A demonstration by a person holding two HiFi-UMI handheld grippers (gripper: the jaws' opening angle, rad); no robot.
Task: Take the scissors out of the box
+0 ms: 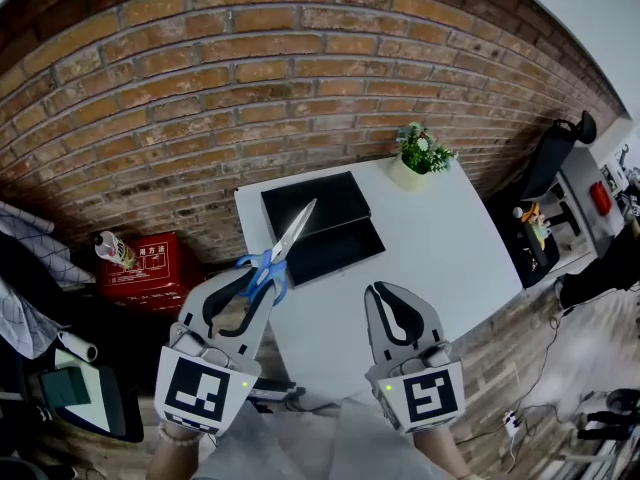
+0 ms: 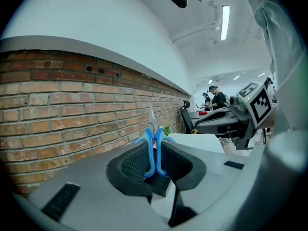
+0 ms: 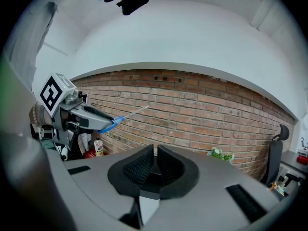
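Scissors (image 1: 283, 245) with blue handles and a silver blade are held in the air by my left gripper (image 1: 258, 280), which is shut on the handles. The blade points up and away over the black box (image 1: 330, 230), which lies open on the white table (image 1: 450, 258). In the left gripper view the blue handles (image 2: 154, 150) stand pinched between the pads. My right gripper (image 1: 392, 306) hovers over the table's near part with its jaws together and nothing in them. The right gripper view shows the scissors (image 3: 120, 117) off to the left.
A potted plant (image 1: 421, 155) stands at the table's far right corner. A red case (image 1: 150, 268) with a bottle on it sits on the floor at the left. A brick wall (image 1: 200, 88) runs behind, and a black office chair (image 1: 555, 153) stands at the right.
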